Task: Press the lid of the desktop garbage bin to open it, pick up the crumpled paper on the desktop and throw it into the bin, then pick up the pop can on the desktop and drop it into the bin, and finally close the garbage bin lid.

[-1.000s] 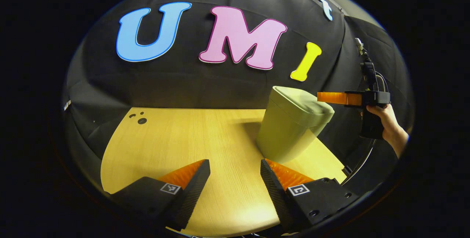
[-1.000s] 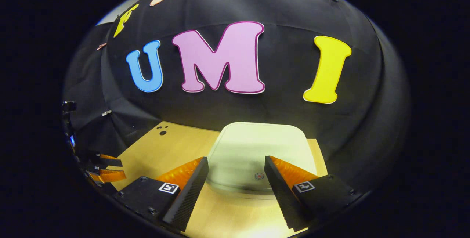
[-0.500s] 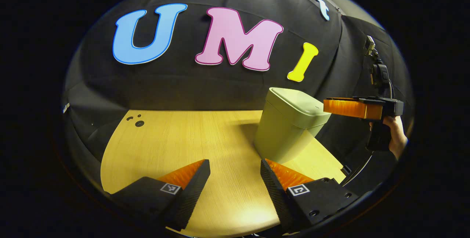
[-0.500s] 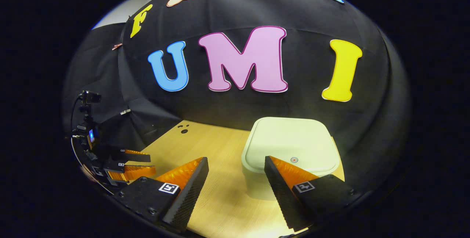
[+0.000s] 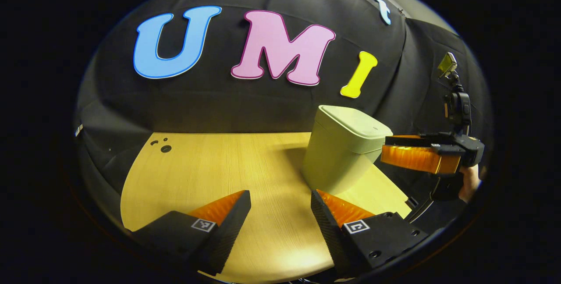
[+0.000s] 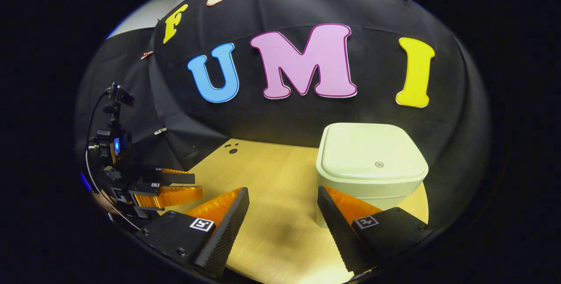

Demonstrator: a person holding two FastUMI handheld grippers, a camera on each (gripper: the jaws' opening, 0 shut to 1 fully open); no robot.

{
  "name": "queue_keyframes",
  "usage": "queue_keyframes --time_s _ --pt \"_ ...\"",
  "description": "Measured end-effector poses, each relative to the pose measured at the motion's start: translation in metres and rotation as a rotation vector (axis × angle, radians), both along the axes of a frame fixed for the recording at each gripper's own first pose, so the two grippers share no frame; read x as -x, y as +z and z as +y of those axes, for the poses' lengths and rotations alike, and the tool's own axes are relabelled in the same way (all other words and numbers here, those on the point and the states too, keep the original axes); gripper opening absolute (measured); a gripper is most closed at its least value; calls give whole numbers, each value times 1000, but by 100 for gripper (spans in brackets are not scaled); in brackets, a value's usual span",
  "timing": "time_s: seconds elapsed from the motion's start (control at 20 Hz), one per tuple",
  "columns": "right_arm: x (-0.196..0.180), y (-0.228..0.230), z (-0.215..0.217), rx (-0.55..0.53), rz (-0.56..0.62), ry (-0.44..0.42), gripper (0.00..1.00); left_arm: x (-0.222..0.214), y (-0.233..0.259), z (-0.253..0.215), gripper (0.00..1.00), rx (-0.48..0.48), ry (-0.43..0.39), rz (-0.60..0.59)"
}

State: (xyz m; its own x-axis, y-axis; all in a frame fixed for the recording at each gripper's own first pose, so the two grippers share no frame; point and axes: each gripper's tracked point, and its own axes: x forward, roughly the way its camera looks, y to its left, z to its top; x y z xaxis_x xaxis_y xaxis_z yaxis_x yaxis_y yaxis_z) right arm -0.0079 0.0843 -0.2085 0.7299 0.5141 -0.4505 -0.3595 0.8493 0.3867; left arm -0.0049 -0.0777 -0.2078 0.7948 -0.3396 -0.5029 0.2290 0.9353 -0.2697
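A pale green desktop garbage bin (image 5: 342, 148) is seen on the far right part of a light wooden table (image 5: 219, 165), near the black cloth wall. Its lid (image 6: 372, 152) is closed and lies flat on the body; a small round button (image 6: 379, 164) is seen close to the front edge of the lid. No paper and no can is seen on the visible part of the table.

The left gripper (image 5: 280, 218) is held low over the near edge of the table, with its two fingers spread wide apart. Nothing is held between them; only bare wood is seen in the gap. The bin stands beyond its right-hand finger, apart from it.

The right gripper (image 6: 282, 220) is also held with its fingers wide apart, and nothing is gripped. In the right gripper view the bin is placed just behind the right-hand finger; whether they touch cannot be told. In the left gripper view this gripper is seen at the right of the bin, near the lid's height, held by a hand (image 5: 470, 183).

Two small dark holes (image 5: 163, 146) are seen at the far left corner of the table.
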Motion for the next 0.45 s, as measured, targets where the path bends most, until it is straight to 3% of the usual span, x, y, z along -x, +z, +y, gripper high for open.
queue_keyframes --time_s 0.45 --pt "23 -15 30 2 46 2 100 4 6 6 90 12 -25 -21"
